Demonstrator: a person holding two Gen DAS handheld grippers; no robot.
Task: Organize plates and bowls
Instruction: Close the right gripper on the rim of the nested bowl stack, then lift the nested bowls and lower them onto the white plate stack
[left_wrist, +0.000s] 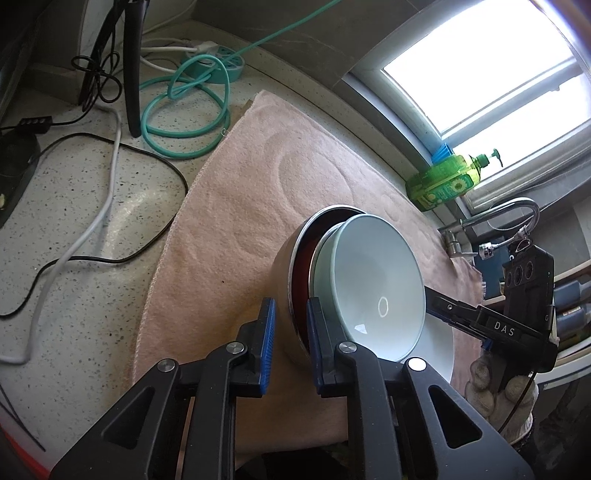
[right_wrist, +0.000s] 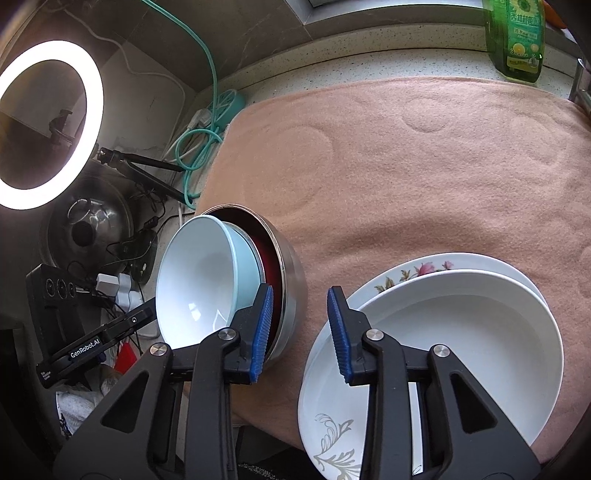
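Note:
A steel bowl (left_wrist: 286, 280) holds a dark red bowl and a pale blue bowl (left_wrist: 373, 288); the nested stack stands tilted on a pink towel (left_wrist: 240, 221). My left gripper (left_wrist: 290, 343) is shut on the steel bowl's near rim, one pad outside the wall and one inside. My right gripper (right_wrist: 299, 328) straddles the opposite rim of the steel bowl (right_wrist: 293, 280): its left pad is inside, while its right pad stands apart from the wall, so it is open. Beside the pale blue bowl (right_wrist: 195, 280) lies a white deep plate (right_wrist: 461, 350) on flowered plates.
A green soap bottle (right_wrist: 517, 37) stands at the back by the window, with a faucet (left_wrist: 509, 210) to the right. Cables (left_wrist: 110, 184), a teal hose (left_wrist: 184, 122), a lit ring light (right_wrist: 48, 125) and a pot lid (right_wrist: 88, 229) crowd the counter left of the towel.

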